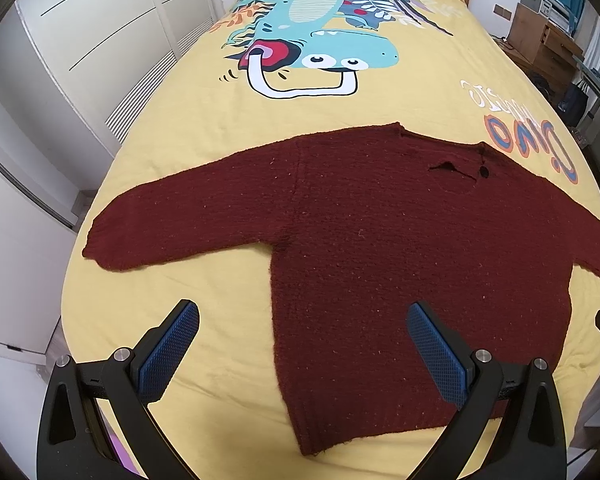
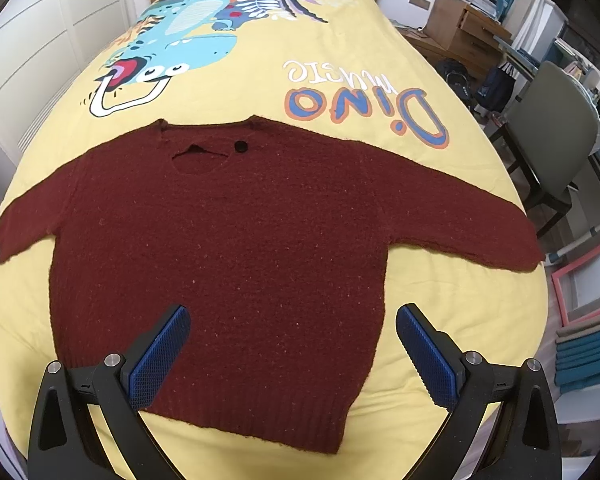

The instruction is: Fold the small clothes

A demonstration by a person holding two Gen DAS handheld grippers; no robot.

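Lying flat on the bed covered by a yellow dinosaur-print sheet [image 2: 440, 320], a dark red knitted sweater [image 2: 220, 240] is seen spread out, with both sleeves stretched to the left and right and the neckline at the far side. A small black button [image 2: 241, 146] is seen beside the neck opening. The left gripper [image 1: 302, 344] is held above the near left hem of the sweater, its blue-padded jaws wide apart and empty. The right gripper [image 2: 292, 348] is held over the near right part, its jaws also apart, nothing between them.
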